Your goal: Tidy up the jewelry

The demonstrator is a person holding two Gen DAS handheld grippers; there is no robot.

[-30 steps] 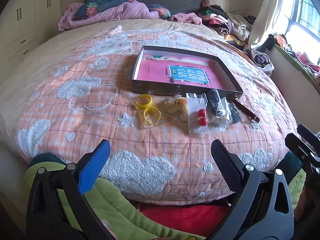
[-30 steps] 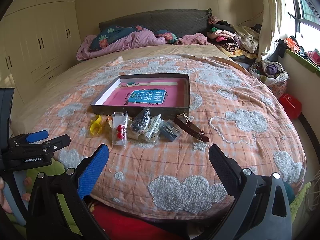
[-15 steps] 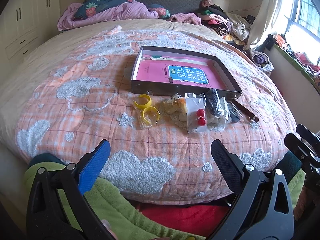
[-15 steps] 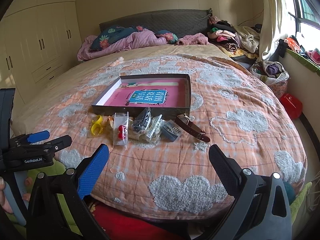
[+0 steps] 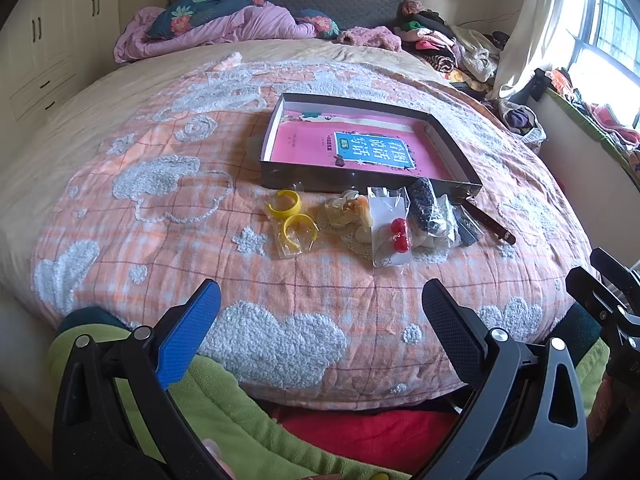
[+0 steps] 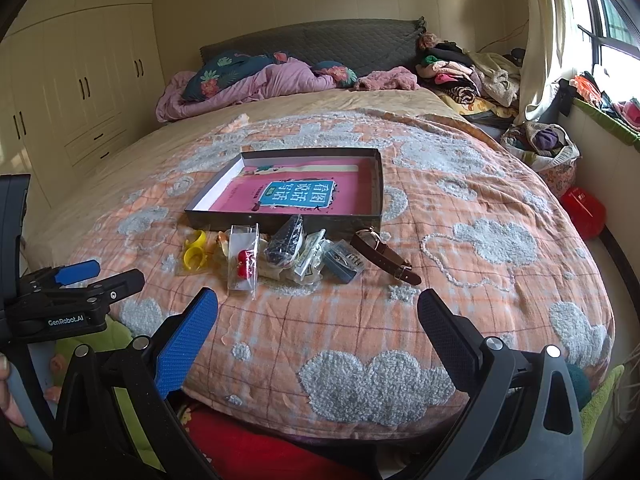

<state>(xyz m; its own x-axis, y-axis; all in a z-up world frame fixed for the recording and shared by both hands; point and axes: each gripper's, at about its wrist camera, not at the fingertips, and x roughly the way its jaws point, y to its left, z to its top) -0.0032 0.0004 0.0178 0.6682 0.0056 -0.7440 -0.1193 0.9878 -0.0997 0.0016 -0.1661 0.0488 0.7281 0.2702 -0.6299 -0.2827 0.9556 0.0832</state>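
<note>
The jewelry is laid in a row on the tufted, checked bed cover (image 5: 160, 208), just in front of the shallow dark box (image 5: 360, 178) near the bed's near edge: yellow rings (image 5: 290, 216), red bead earrings (image 5: 398, 234) in clear bags, and a brown leather watch (image 6: 386, 256). The heaped middle bags are hard to make out. The left hand-held gripper (image 5: 320, 314) and the right hand-held gripper (image 6: 318, 316) are held spread wide, empty, short of the bed.
</note>
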